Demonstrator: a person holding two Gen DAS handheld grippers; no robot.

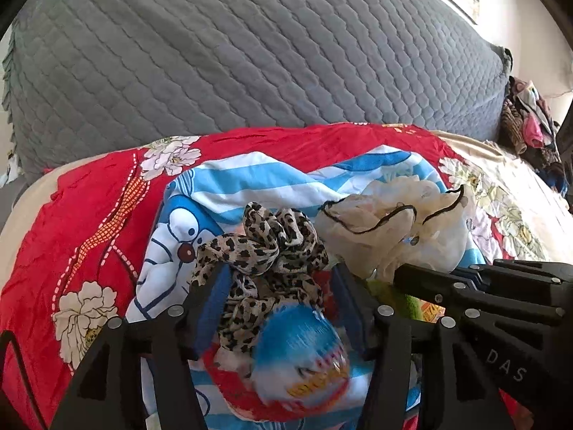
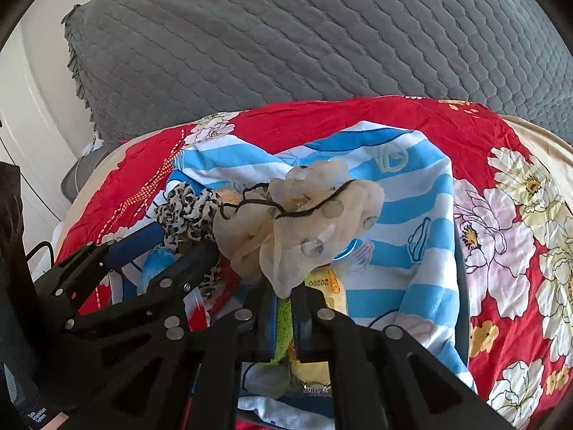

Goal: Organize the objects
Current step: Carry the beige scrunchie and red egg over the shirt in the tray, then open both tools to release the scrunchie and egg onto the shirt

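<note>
Right claw (image 2: pixel 284 322): jaws nearly together, pinching the lower end of a sheer cream scrunchie (image 2: pixel 304 222) with a black-edged ruffle. A green strip also shows in the narrow gap, so the pinch may take in more than the scrunchie; cannot separate the two from this view.

Left claw (image 1: pixel 279 308): jaws about half open, standing on either side of a leopard-print scrunchie (image 1: pixel 265 251). The blue pads do not look pressed into it. No firm hold seen. Beneath it, between the jaws, sits a blurred blue-and-white fuzzy toy (image 1: pixel 304 354).

Both scrunchies lie close together, just beside one another, on a blue-and-white striped cartoon cloth (image 2: pixel 404 215). That cloth is spread over a red flowered sheet (image 1: pixel 71 215) on the bed. A grey quilted cover (image 1: pixel 232 53) rises behind. A heap of mixed clothes (image 1: pixel 530 129) sits far off at the bed's edge.

Judgement, step in hand: sorting the two hair ties apart, one per claw.

Notes for doing it well:
- Left: if the leopard tie is wanted, close on its bunched middle, not a loose loop, and keep clear of the toy below.
- Right: lift straight up and check that the striped cloth does not rise too.
- Risk: thin fabric slips; the ruffles could snag on each other when drawn apart.
</note>
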